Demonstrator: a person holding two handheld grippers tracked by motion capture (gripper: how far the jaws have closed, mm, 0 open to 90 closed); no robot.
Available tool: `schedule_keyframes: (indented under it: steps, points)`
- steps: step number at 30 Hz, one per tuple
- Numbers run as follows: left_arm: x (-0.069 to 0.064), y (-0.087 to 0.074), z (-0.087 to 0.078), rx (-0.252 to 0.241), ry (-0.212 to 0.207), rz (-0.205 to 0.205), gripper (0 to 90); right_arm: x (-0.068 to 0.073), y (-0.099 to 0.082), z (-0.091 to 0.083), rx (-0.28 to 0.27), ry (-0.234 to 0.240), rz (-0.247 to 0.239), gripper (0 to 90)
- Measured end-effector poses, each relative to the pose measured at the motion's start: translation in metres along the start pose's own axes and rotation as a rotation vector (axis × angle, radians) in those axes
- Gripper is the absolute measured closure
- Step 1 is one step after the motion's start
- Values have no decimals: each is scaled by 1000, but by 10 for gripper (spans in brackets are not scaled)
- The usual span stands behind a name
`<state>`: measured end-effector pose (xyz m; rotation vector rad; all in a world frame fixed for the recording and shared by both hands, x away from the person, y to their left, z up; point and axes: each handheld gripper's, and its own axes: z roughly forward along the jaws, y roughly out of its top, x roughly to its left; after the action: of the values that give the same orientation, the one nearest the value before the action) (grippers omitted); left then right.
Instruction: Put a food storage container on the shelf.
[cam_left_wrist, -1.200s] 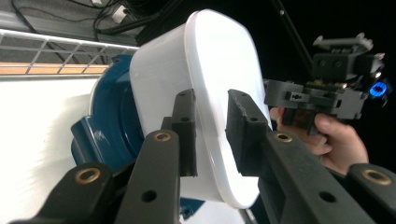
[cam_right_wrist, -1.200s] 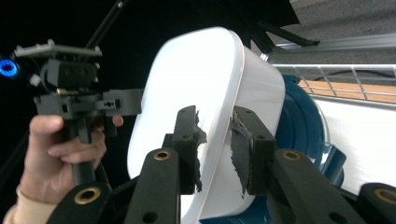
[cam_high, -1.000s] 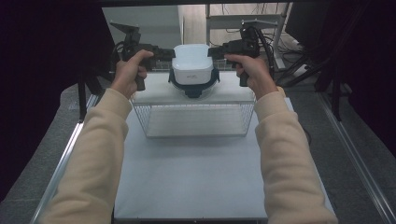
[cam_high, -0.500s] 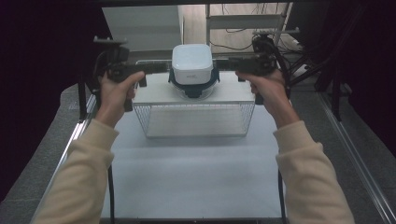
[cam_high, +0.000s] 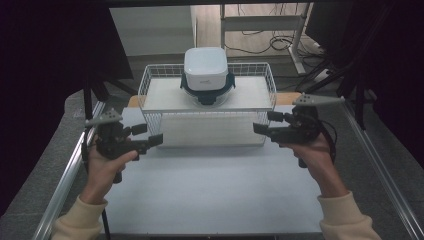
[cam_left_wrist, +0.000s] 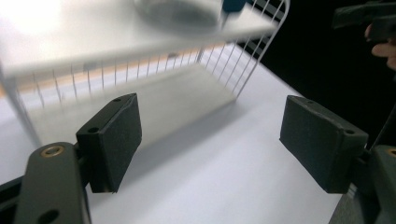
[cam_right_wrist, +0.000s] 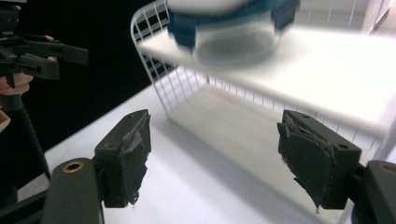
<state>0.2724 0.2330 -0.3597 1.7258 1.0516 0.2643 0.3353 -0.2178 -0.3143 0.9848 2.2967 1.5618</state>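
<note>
one lidded container (cam_high: 206, 75) on one wire rack (cam_high: 150, 82) at table's (cam_high: 210, 195) far edge, left gripper (cam_high: 152, 140) and right gripper (cam_high: 261, 128) both wide open, holding nothing

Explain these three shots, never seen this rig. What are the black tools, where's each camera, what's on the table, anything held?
No robot arm here. A person holds a hand-operated tool in each hand: the left gripper and the right gripper, each with two black jaws.

The high view comes from a fixed camera above the person's side, looking forward and down, so the sleeved forearms enter from the bottom. The other two pictures come from cameras riding on the grippers, each looking along its own jaws; in both, the jaws stand wide apart with nothing between them.

On the white table stands a white wire rack with a flat white shelf on top. On that shelf sits a container with a white lid and dark blue clips; its clear body shows in the right gripper view.

Nothing is held. Both grippers hang open in front of the rack, one to each side.
</note>
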Motion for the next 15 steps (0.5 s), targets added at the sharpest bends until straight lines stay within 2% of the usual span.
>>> schedule_keyframes:
  steps: [3,7,9,13,15]
  points:
    - [2,-31,3,18,24,-1,211,-1,-25,0,25,-4,4,239]
    - [4,-61,10,57,26,-20,211,-1,-57,6,79,-25,-3,225]
    - [5,-69,15,98,30,-24,211,-1,-75,9,96,-35,8,223]
    - [7,-81,24,145,54,-36,214,-4,-106,15,136,-41,29,223]
    - [9,-84,27,153,63,-40,214,-8,-118,19,164,-39,51,223]
